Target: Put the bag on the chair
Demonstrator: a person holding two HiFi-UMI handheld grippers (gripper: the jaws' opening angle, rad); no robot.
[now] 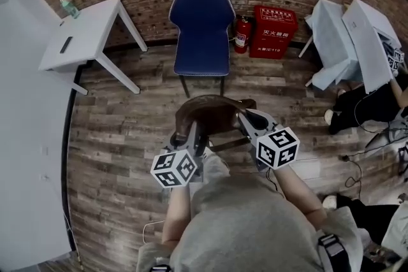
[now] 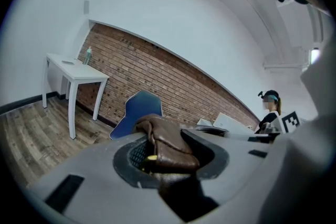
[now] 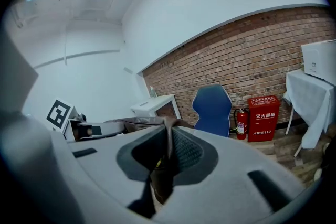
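Observation:
A brown leather bag (image 1: 207,114) hangs between my two grippers, above the wooden floor in front of me. My left gripper (image 1: 192,130) is shut on a thick fold of the bag (image 2: 167,143) at its left side. My right gripper (image 1: 245,119) is shut on a thin edge of the bag (image 3: 167,157) at its right side. The blue chair (image 1: 202,28) stands empty against the brick wall, straight ahead and beyond the bag. It also shows behind the jaws as the blue chair (image 2: 137,107) and the blue chair (image 3: 212,109).
A white table (image 1: 83,35) with a bottle (image 1: 69,7) stands left of the chair. A red fire extinguisher (image 1: 241,34) and red box (image 1: 274,31) sit right of it. White tables (image 1: 347,41) and a seated person (image 1: 376,102) are at the far right.

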